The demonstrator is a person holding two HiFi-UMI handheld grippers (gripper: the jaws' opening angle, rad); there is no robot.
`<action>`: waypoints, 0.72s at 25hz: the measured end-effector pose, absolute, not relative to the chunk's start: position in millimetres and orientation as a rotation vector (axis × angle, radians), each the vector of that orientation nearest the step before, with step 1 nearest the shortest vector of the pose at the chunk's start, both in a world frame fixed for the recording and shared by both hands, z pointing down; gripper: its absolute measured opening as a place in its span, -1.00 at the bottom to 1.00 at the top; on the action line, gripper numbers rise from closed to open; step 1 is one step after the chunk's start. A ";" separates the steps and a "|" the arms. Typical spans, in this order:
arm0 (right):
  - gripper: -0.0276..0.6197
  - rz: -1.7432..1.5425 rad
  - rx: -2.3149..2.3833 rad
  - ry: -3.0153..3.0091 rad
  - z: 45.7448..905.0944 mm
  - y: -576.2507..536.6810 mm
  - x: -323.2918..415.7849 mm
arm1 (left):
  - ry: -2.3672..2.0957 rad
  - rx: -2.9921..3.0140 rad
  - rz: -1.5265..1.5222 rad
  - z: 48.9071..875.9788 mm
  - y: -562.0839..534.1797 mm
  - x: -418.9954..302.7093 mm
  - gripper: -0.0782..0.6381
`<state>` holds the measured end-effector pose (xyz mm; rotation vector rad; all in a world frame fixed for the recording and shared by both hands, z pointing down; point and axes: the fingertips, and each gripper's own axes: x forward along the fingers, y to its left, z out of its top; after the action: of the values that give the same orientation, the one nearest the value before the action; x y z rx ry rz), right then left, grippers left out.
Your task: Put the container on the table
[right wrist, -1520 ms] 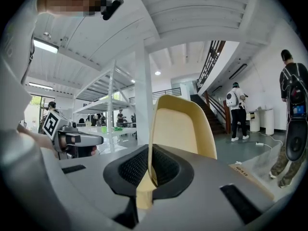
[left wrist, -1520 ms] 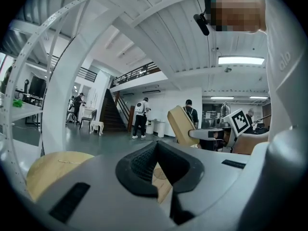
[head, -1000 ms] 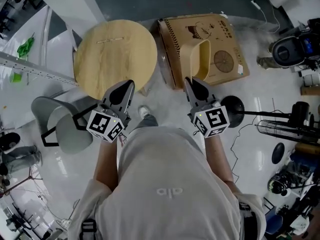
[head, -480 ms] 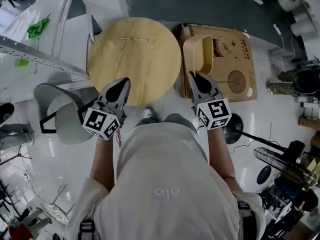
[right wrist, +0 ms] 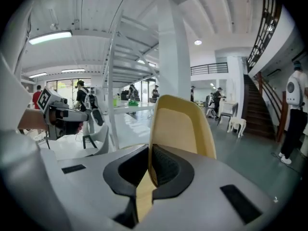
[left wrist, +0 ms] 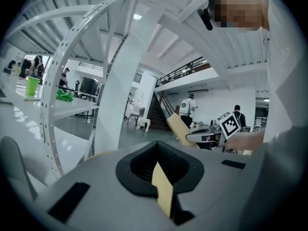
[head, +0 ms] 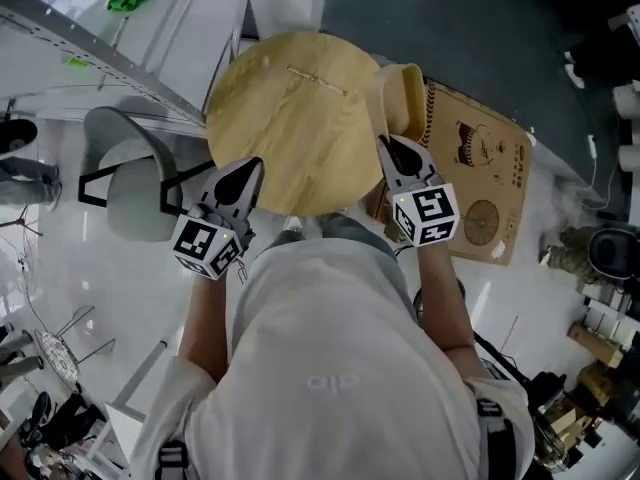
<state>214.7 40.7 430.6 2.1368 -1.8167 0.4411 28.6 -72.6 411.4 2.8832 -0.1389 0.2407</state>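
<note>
Plainly, container (head: 405, 96) juts beyond right gripper (head: 388, 146) (rim pinched).

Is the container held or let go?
Held: the right gripper is shut on the container, by its wall, at the table edge. Whether it touches the table: cannot tell.

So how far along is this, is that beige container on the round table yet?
Done: the right claw has the container gripped by its rim. In hand: it hangs at the right edge of the table, apparently not resting on it. Left: set it on the wood and let go. The left claw is shut, empty.
</note>
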 end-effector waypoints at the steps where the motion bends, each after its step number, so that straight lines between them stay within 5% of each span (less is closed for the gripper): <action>1: -0.80 0.447 2.106 -1.839 435.2 30.1 217.4 | -0.173 2.874 0.240 412.3 -78.0 28.8 -0.74; 18: -0.80 0.538 1.468 -2.120 551.0 -114.3 164.2 | -0.786 2.664 0.277 436.0 -107.0 -42.3 -0.74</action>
<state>164.2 -114.3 551.0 1.4678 -2.1197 0.5380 -42.3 -107.0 436.0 2.6644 -0.7855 0.2773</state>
